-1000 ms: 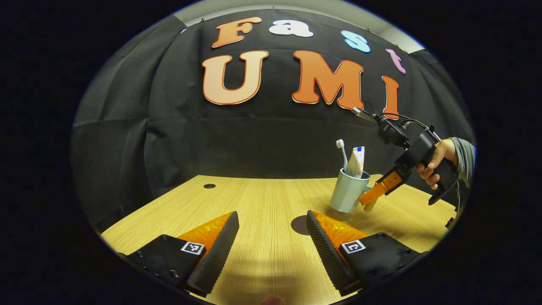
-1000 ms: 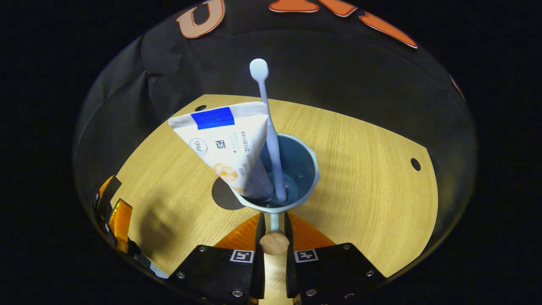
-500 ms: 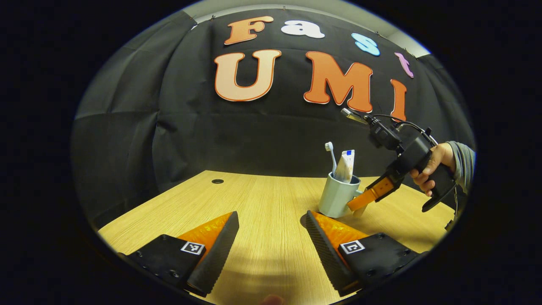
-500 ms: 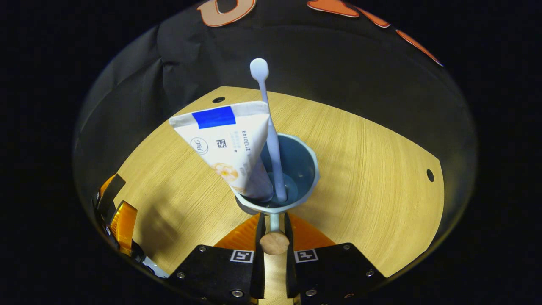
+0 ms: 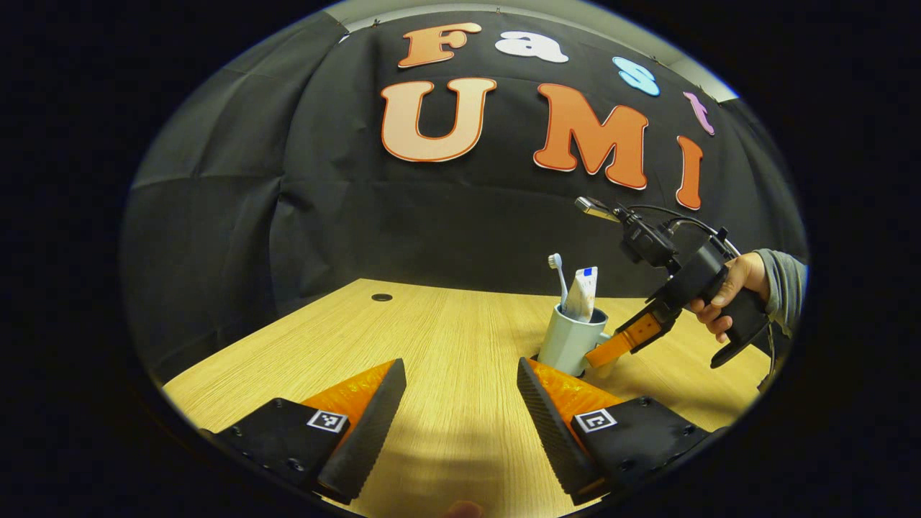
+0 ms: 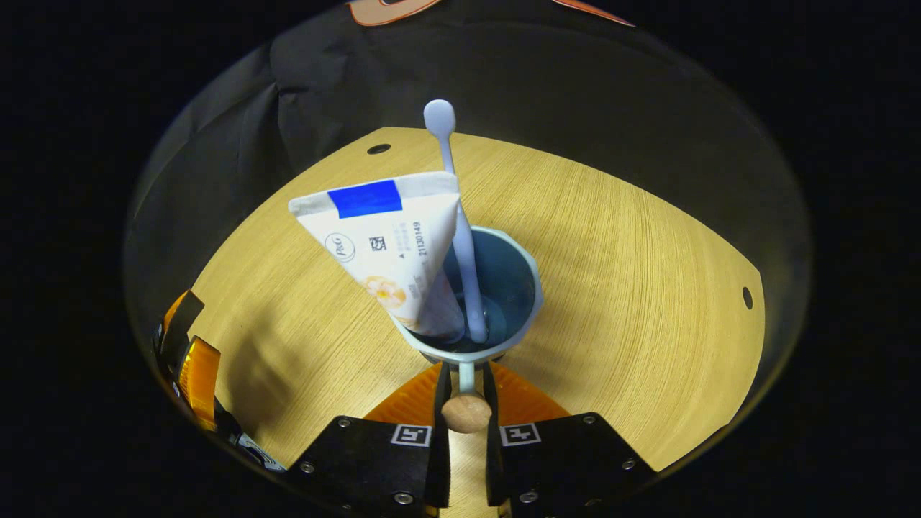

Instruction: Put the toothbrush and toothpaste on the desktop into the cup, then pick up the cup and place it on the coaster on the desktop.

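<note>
A pale blue cup (image 6: 529, 277) holds a white toothpaste tube (image 6: 392, 241) with a blue band and a light blue toothbrush (image 6: 460, 237), both leaning out of it. My right gripper (image 6: 466, 373) is shut on the cup's handle (image 6: 466, 412), which ends in a wooden knob. In the left gripper view the cup (image 5: 568, 338) stands just beyond my left gripper's right finger, which hides its foot. A hand (image 5: 730, 288) holds the right gripper (image 5: 615, 345) beside it. My left gripper (image 5: 460, 370) hangs open over the desk, holding nothing.
The wooden desktop (image 6: 633, 288) has small cable holes at its far corners (image 6: 378, 149) (image 6: 747, 297). The left gripper (image 6: 188, 356) shows at the left edge of the right gripper view. Black cloth walls close the desk behind.
The right gripper has carried the cup leftward and lower, over the dark coaster, which has passed out of sight under it. The left gripper stays open and has hardly moved.
</note>
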Motion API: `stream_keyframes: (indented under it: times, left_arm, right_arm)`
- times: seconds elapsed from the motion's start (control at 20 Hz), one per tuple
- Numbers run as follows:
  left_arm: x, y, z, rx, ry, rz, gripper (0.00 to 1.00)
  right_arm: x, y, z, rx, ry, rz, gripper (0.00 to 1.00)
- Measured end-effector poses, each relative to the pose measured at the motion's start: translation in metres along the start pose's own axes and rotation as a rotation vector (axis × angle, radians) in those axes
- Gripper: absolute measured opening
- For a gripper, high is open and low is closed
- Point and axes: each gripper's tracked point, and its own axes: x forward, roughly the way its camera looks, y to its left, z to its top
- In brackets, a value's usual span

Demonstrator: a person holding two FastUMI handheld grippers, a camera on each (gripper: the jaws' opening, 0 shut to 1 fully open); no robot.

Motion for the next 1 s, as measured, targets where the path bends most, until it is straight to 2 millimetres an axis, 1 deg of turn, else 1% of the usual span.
stream_keyframes:
  times: [0.05, 0.1, 0.15, 0.2, 0.25, 0.3, 0.4, 0.5, 0.65, 0.8, 0.85, 0.9, 0.95, 1.0]
  left_arm:
    - [0.000, 0.001, -0.001, -0.004, 0.001, 0.000, 0.99]
    - [0.000, 0.002, -0.003, -0.009, 0.001, 0.000, 0.99]
    - [0.002, 0.005, -0.007, -0.011, 0.008, 0.003, 0.99]
    - [0.004, 0.006, -0.009, -0.014, 0.014, 0.007, 0.98]
    - [0.004, 0.008, -0.012, -0.018, 0.018, 0.010, 0.98]
    - [0.005, 0.008, -0.013, -0.024, 0.023, 0.011, 0.99]
    - [0.007, 0.007, -0.014, -0.028, 0.027, 0.013, 0.99]
    - [0.006, 0.004, -0.014, -0.024, 0.024, 0.009, 0.99]
    - [0.005, -0.001, -0.012, -0.006, 0.019, 0.002, 0.99]
    - [0.004, -0.012, -0.006, 0.012, 0.010, -0.006, 0.98]
    - [0.005, -0.015, -0.004, 0.017, 0.006, -0.008, 0.99]
    - [0.006, -0.019, -0.002, 0.022, 0.004, -0.010, 0.98]
    - [0.005, -0.022, 0.000, 0.031, 0.003, -0.010, 0.99]
    - [0.005, -0.025, 0.003, 0.038, -0.002, -0.008, 0.99]
  right_arm:
    - [-0.002, 0.001, 0.001, 0.017, -0.003, 0.002, 0.20]
    - [0.002, 0.001, -0.001, 0.030, -0.002, 0.001, 0.27]
    - [-0.003, 0.001, -0.002, 0.037, -0.007, 0.008, 0.23]
    - [-0.006, 0.001, -0.004, 0.041, -0.019, 0.019, 0.25]
    - [-0.010, 0.002, -0.002, 0.047, -0.033, 0.036, 0.32]
    - [-0.016, 0.004, -0.001, 0.049, -0.046, 0.048, 0.30]
    - [-0.027, 0.004, 0.003, 0.036, -0.071, 0.066, 0.37]
    - [-0.034, 0.007, 0.008, 0.026, -0.110, 0.081, 0.43]
    - [-0.051, 0.009, 0.016, 0.021, -0.178, 0.104, 0.51]
    - [-0.071, 0.010, 0.022, 0.004, -0.261, 0.119, 0.59]
    - [-0.078, 0.010, 0.021, -0.001, -0.283, 0.124, 0.61]
    - [-0.083, 0.009, 0.017, -0.001, -0.290, 0.129, 0.58]
    - [-0.088, 0.009, 0.016, 0.010, -0.307, 0.138, 0.67]
    - [-0.093, 0.009, 0.015, 0.013, -0.327, 0.147, 0.72]
